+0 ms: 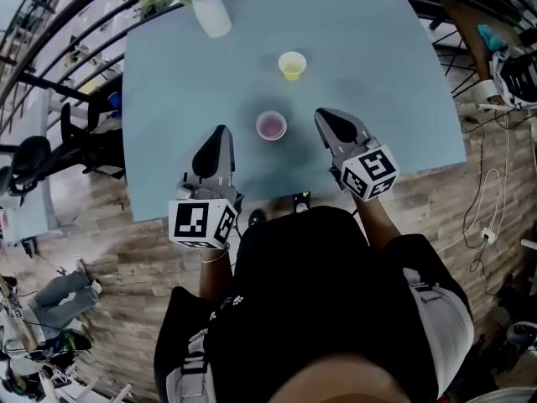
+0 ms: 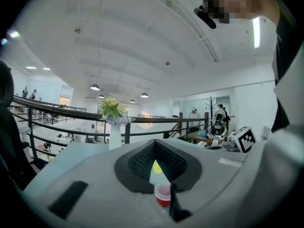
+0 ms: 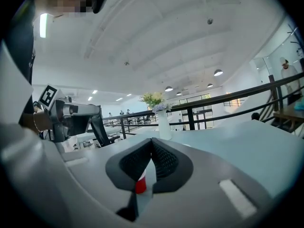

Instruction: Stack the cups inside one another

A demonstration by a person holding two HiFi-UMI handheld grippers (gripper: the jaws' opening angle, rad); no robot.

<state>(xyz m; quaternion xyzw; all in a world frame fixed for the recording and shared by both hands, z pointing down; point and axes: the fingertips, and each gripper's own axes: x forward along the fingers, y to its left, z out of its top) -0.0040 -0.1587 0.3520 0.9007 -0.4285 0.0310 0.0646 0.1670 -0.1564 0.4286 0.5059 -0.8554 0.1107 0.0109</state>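
A red cup [image 1: 271, 125] stands upright near the middle of the light blue table [image 1: 377, 49]. A yellow cup [image 1: 292, 64] stands upright farther back, apart from it. My left gripper [image 1: 221, 134] hovers left of the red cup, its jaws together and empty. My right gripper [image 1: 325, 118] hovers right of the red cup, also shut and empty. In the left gripper view the red cup [image 2: 163, 195] and yellow cup [image 2: 156, 167] show beyond the closed tips [image 2: 155, 146]. In the right gripper view the red cup [image 3: 140, 185] shows below the closed tips [image 3: 152, 144].
A white vase of flowers [image 1: 210, 11] stands at the table's back left corner. A dark railing [image 1: 50, 49] runs behind the table. A black chair [image 1: 84, 137] sits to the left. Cables [image 1: 495, 183] lie on the wooden floor at the right.
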